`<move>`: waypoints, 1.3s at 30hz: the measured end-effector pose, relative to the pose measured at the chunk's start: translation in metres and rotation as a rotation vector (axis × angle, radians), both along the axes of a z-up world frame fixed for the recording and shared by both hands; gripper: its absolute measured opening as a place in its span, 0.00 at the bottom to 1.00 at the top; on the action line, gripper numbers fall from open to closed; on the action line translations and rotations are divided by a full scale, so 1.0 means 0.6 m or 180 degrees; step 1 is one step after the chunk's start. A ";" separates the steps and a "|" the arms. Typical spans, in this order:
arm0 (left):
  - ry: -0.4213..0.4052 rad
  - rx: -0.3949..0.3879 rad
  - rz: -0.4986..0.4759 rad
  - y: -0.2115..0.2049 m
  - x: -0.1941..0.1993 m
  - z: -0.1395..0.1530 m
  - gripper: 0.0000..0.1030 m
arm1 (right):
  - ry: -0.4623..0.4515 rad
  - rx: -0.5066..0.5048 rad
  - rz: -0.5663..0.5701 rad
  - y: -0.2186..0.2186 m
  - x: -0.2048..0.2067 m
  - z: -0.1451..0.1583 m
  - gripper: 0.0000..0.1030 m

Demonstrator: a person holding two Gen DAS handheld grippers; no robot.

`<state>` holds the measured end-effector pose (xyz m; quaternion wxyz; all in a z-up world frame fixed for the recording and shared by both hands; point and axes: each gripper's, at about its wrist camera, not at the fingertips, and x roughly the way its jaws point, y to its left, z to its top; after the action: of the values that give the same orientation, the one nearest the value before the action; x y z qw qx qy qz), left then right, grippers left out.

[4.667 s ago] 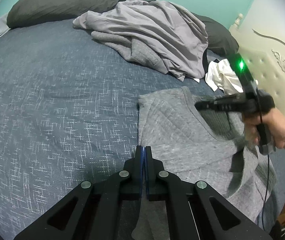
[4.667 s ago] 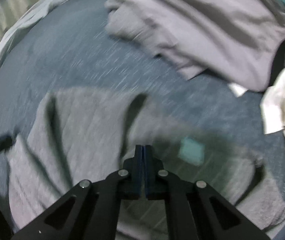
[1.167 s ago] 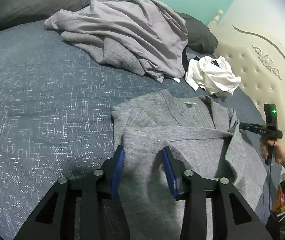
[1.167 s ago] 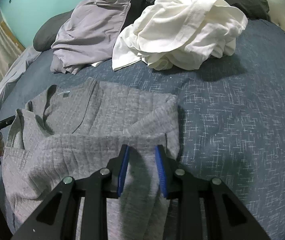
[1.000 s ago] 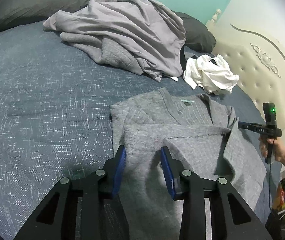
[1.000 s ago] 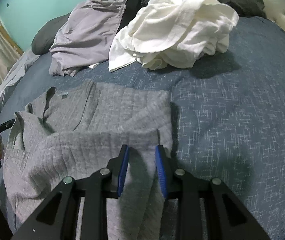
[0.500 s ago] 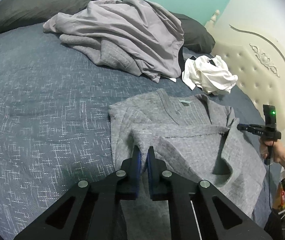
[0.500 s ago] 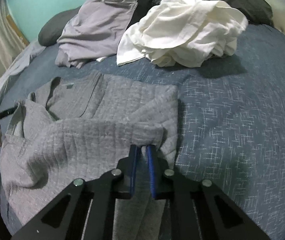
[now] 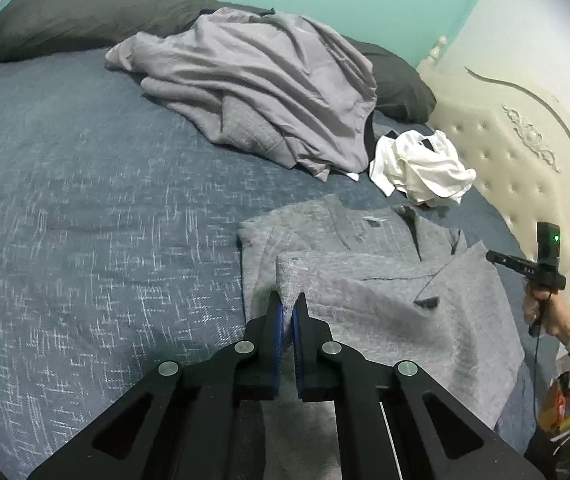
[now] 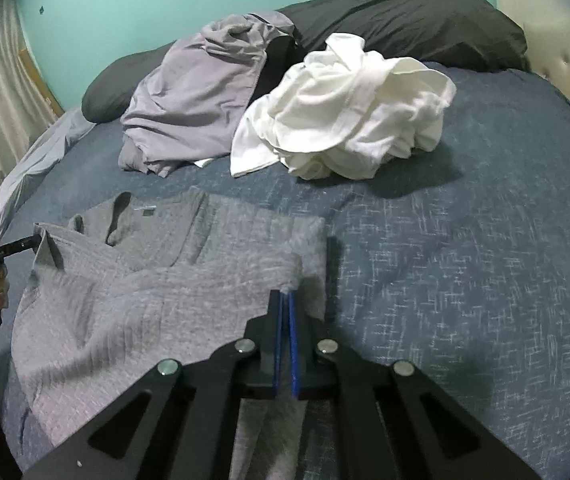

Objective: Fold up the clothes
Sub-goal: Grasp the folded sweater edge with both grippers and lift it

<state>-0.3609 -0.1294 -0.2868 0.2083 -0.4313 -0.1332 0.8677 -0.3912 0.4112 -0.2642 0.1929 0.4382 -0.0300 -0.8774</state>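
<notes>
Both grippers, left gripper [image 9: 288, 312] and right gripper [image 10: 286, 304], have jaws pinched shut on the soft, limp grey quilted-knit top [image 9: 385, 292]; it drapes, so folded-edge corners suit best.

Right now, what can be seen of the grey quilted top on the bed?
The grey quilted top lies collar-up on the blue bedspread, a small label inside its open neckline. Its fabric looks thick with a stitched texture. The lower part is doubled up over the chest, lifted and rumpled. The left gripper and right gripper each pinch a corner of that raised edge, jaws shut on it. It lies apart from the white garment.
</notes>
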 end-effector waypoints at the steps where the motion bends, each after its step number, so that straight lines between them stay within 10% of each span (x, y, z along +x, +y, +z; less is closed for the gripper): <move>1: -0.0064 0.0012 0.0025 -0.001 -0.004 -0.006 0.05 | -0.0043 -0.0033 -0.0010 0.003 -0.002 -0.003 0.03; 6: -0.0159 0.0073 0.0042 0.003 -0.016 -0.023 0.11 | -0.0332 -0.0388 -0.0129 0.014 -0.018 -0.025 0.07; 9: -0.0116 0.0095 0.0025 0.005 -0.020 -0.023 0.27 | -0.0491 -0.0513 -0.0117 0.011 -0.028 -0.040 0.31; 17: -0.0078 0.0011 -0.0023 0.017 -0.030 -0.028 0.27 | -0.0381 -0.0231 0.0011 -0.020 -0.031 -0.049 0.23; 24: 0.0034 -0.0109 -0.0009 0.017 -0.012 -0.009 0.05 | -0.0060 0.0088 0.0129 -0.032 -0.006 -0.021 0.04; 39: 0.0262 0.0025 0.0298 -0.040 -0.024 0.098 0.04 | 0.0602 -0.0094 -0.0143 0.011 -0.004 0.111 0.03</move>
<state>-0.3753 -0.1536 -0.2280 0.1744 -0.3878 -0.1479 0.8929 -0.3938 0.4176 -0.1975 0.1816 0.3497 -0.0345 -0.9184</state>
